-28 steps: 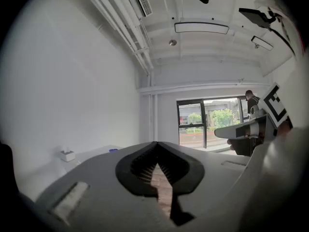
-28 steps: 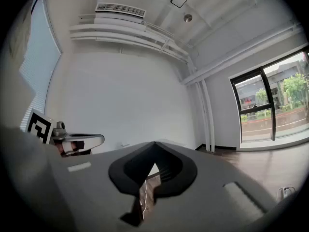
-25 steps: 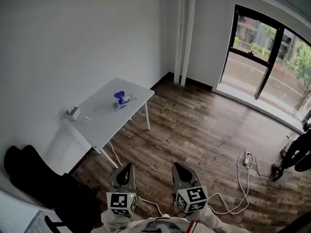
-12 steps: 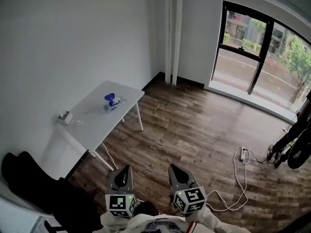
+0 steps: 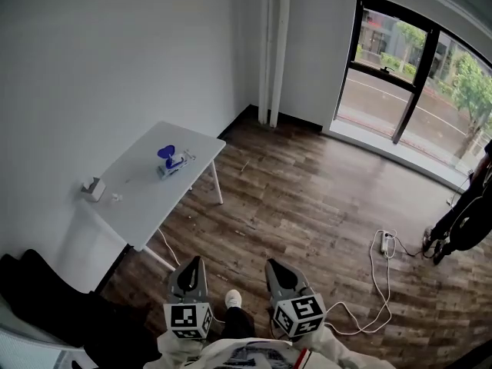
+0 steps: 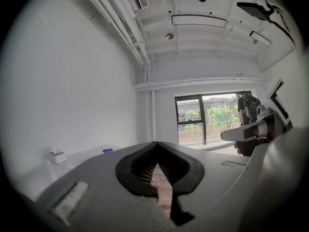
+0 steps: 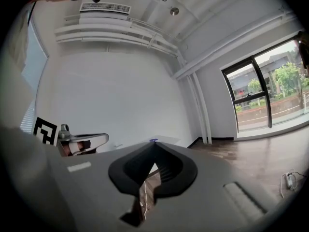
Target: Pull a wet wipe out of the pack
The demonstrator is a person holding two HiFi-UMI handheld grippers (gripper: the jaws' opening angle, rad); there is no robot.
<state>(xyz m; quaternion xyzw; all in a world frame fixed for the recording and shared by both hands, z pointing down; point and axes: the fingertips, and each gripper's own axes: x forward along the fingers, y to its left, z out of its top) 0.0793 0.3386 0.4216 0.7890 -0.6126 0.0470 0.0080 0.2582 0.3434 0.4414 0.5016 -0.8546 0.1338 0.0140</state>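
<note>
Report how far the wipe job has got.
Done: nothing. In hand: the left gripper and right gripper are shut and empty, well short of the table. Still to do: reach the table, grip a wipe, pull it out.

A white desk (image 5: 142, 194) stands against the white wall at the left of a dark wood floor (image 5: 307, 198). It carries a small white pack (image 5: 94, 189) near its left end and a blue-and-white object (image 5: 168, 161) towards its right end. At the bottom edge the left gripper (image 5: 194, 260) and right gripper (image 5: 272, 266) sit side by side over the floor, each tapering to a closed tip, well apart from the desk, with a white shoe (image 5: 233, 299) between them. A black-framed window (image 5: 415, 75) fills the far right wall, a white power strip (image 5: 382, 242) lies on the floor, and a person (image 5: 467, 217) in dark clothes stands at the right edge.
</note>
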